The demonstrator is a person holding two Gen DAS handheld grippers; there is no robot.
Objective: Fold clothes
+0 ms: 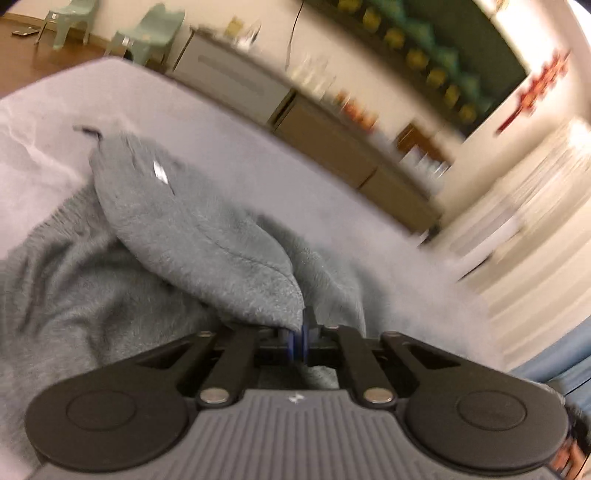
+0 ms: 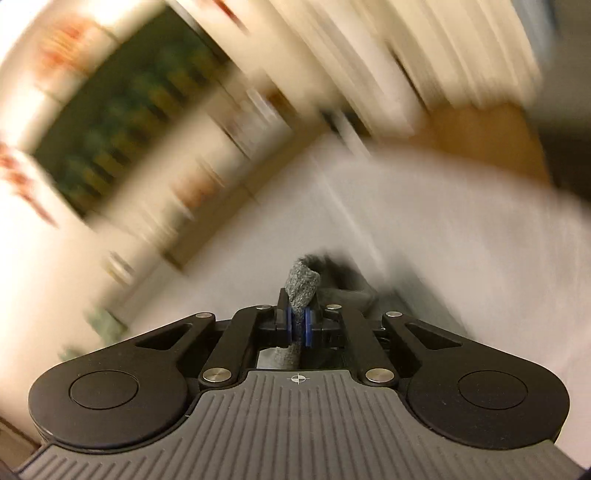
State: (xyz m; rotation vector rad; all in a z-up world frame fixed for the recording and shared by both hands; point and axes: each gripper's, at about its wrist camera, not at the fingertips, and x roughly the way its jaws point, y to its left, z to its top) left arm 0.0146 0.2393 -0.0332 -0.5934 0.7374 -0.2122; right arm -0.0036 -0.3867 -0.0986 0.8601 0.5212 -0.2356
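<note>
Both grippers are clamped on cloth here. The left gripper (image 1: 300,341) has its blue-padded fingers (image 1: 293,341) drawn nearly together, pinching the edge of a grey garment (image 1: 192,229), and a flap of it rises from the grip and runs away toward a small white tag (image 1: 160,171). The rest of the garment lies rumpled on a pale lilac sheet (image 1: 229,147) that covers the table, bunched to the left and trailing just past the fingers on the right.

Over on the right gripper (image 2: 300,325), same story: fingers closed tight on a narrow roll of the same grey fabric, which pokes up as a stubby rounded nub (image 2: 301,286) above the pads. More dark cloth hangs behind it, though the blur makes its shape hard to read.

The fabric looks soft and fuzzy, a fleecy knit, thick enough to hold a puffy curve instead of creasing sharply. By my read, two pinched edges lifted at once means a layer is being carried over for a fold, or else shaken out flat; the pictures fit either. Both views are tilted and streaked, the right one heavily, which suggests quick motion.

Behind the table, a run of low cabinets (image 1: 332,140) and two pale green chairs (image 1: 151,33) on a wooden floor.
</note>
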